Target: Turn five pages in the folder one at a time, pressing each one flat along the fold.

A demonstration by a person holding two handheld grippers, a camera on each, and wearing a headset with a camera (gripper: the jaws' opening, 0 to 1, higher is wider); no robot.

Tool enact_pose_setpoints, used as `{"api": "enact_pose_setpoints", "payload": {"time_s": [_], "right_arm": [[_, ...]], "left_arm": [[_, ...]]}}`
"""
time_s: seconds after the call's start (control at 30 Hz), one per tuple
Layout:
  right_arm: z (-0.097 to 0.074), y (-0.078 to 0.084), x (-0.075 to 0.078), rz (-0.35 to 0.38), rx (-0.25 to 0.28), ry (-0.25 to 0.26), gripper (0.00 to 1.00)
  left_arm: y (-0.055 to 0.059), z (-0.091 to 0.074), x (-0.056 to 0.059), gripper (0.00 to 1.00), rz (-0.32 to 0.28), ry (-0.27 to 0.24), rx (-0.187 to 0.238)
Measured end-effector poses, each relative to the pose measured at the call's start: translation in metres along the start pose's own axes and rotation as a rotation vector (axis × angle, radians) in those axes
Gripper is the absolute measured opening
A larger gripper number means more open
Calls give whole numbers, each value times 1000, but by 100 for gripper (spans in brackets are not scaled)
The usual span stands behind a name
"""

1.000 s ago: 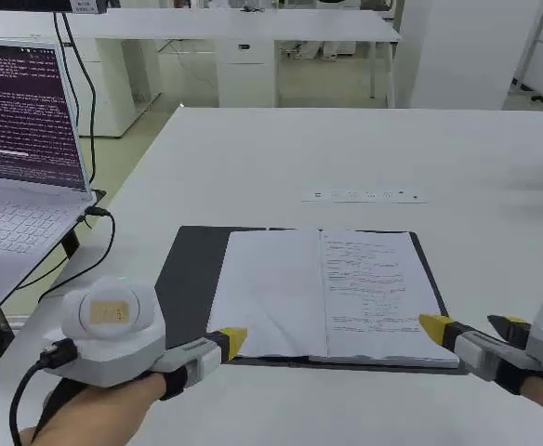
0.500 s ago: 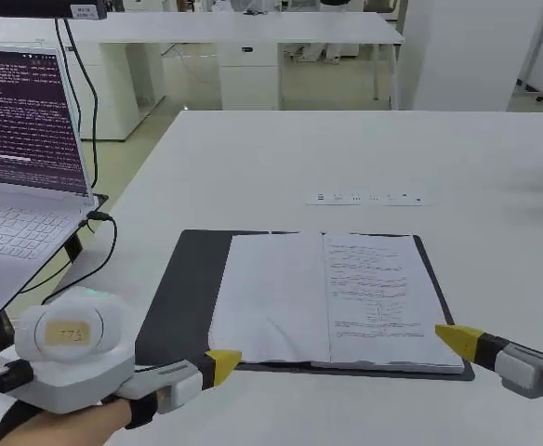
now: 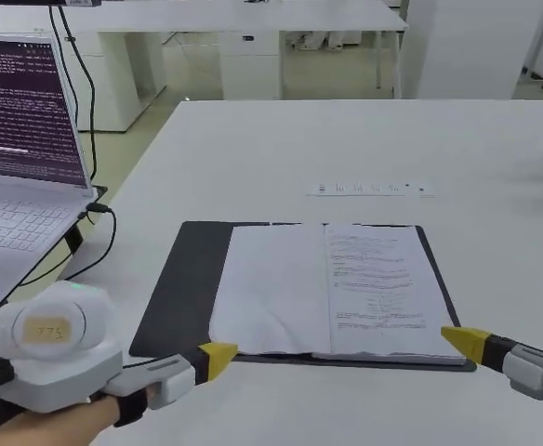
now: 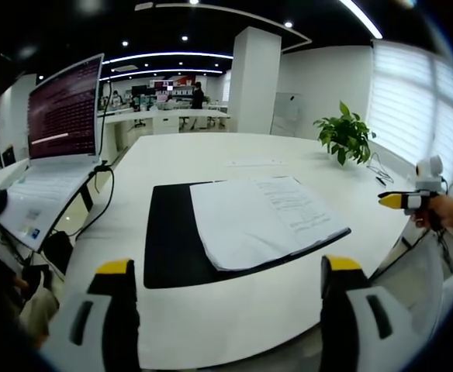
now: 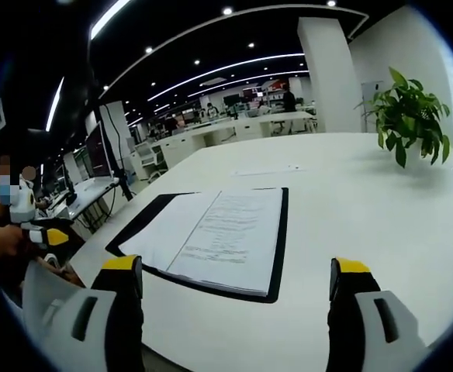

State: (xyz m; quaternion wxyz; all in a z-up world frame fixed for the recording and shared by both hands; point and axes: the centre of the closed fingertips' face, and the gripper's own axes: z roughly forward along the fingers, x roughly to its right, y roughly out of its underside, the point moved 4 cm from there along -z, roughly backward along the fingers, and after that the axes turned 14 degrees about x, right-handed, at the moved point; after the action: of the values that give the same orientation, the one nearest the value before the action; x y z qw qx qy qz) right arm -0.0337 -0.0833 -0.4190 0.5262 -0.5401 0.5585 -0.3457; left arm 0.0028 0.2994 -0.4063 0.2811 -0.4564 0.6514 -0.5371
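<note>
Yellow-tipped jaws of the left gripper stood wide apart with nothing between them, low over the near edge of the table. The right gripper was just as spread and empty.

Just beyond both, the folder lay open and flat. A blank sheet lay left of the fold and a printed page right of it.

The risk, as I judged it, sat in that right-hand stack. A wide jaw sliding under its edge could lift several thin leaves at once or crease the corner. With nothing pinning the cover, the folder might also skid.

Farther left, the laptop and its cable lay near enough for a careless left-hand sweep to snag.
</note>
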Motion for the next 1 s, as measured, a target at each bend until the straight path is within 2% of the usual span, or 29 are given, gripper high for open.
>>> {"api": "enact_pose_setpoints", "payload": {"time_s": [0.23,0.43,0.8,1.0], "right_arm": [[2,5,-3,6,-13,-13,100],[2,8,-6,13,-17,-22,99],[1,14,-12,32,-15,-42,99],[0,18,-18,31,-23,-58,98]], "left_arm": [[3,8,4,99,-1,9,-10],[6,24,13,97,-2,36,-30],[9,71,52,82,14,145,-73],[11,99,83,79,37,214,-86]]}}
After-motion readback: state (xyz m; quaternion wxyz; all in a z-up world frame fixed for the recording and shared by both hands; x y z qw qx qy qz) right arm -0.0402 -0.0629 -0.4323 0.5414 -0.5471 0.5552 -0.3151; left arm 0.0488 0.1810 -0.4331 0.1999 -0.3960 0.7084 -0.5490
